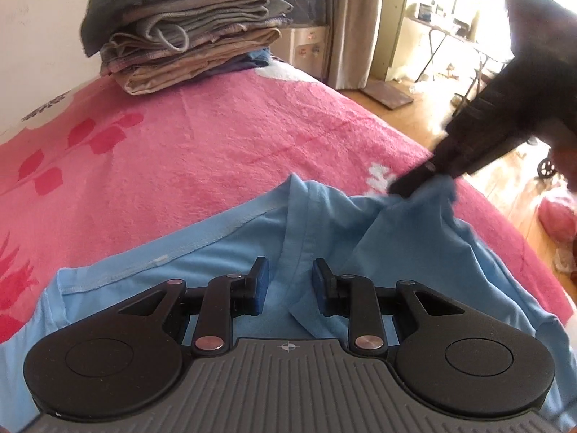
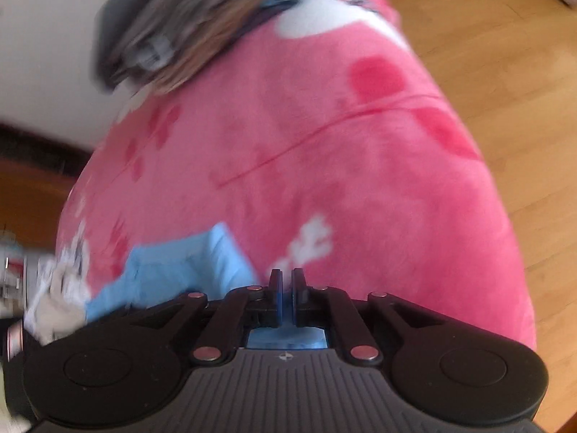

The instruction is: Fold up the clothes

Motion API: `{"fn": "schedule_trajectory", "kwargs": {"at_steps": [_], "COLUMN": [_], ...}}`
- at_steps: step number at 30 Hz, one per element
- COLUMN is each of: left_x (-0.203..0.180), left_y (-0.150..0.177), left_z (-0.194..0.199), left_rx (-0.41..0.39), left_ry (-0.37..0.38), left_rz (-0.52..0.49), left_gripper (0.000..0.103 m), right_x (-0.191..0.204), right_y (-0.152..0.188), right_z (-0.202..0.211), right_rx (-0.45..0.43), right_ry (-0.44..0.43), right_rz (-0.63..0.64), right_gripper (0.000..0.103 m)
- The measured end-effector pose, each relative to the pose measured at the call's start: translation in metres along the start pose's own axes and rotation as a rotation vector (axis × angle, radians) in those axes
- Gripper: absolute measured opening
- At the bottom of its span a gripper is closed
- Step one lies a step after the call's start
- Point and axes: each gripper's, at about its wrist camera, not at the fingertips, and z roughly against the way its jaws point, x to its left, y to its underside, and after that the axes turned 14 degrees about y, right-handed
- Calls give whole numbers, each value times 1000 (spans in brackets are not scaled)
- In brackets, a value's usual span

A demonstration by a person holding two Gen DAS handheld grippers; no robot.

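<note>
My left gripper [image 1: 290,281] hangs over a light blue T-shirt [image 1: 223,252] spread on the near part of a bed covered by a pink flowered blanket [image 1: 216,137]. Its jaws stand partly apart above the shirt's neckline, with a ridge of collar fabric lying between them; the pads do not press on the cloth.

My right gripper [image 2: 287,288], seen in the left wrist view as a dark blurred shape [image 1: 418,180] near the blanket's right edge, pinches a raised fold of the shirt there. In its own view the jaws are nearly together with a thin strip of blue cloth between the pads, and more blue fabric [image 2: 180,267] trails off to the left. This view is blurred by motion.

At the far left corner of the bed, against a pale wall, rests a stack of folded clothes [image 1: 187,32] in grey, beige and dark tones, well apart from the shirt. Wooden floor [image 2: 487,72] runs along the bed's right edge.
</note>
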Motion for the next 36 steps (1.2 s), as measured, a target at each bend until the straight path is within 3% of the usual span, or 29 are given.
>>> {"fn": "schedule_trajectory", "kwargs": {"at_steps": [3, 7, 9, 13, 17, 19, 23, 27, 30, 36], "left_x": [5, 14, 17, 17, 16, 16, 17, 19, 19, 17], "left_y": [5, 3, 3, 6, 9, 9, 10, 12, 14, 13], "left_z": [3, 11, 8, 3, 0, 0, -1, -1, -1, 0], "left_rx": [-10, -48, -37, -26, -28, -30, -32, -40, -50, -53], "left_ry": [4, 6, -9, -22, -30, -29, -28, -21, -19, -25], "left_rz": [-6, 43, 47, 41, 35, 38, 35, 38, 40, 35], "left_gripper": [27, 27, 27, 27, 27, 27, 27, 27, 27, 27], "right_x": [31, 68, 78, 69, 36, 23, 19, 36, 49, 77], "right_y": [25, 63, 75, 68, 37, 21, -1, -1, 8, 9], "right_z": [8, 5, 6, 33, 50, 38, -1, -19, -11, 5], "right_rx": [-18, -73, -111, -224, -301, -253, -98, -44, -96, -279], "right_ry": [-19, 97, 132, 59, -31, -41, -77, -5, 75, 263], "right_rz": [178, 426, 487, 389, 134, 32, -46, 26, 129, 308], "right_gripper": [6, 6, 6, 6, 13, 26, 30, 30, 7, 1]}}
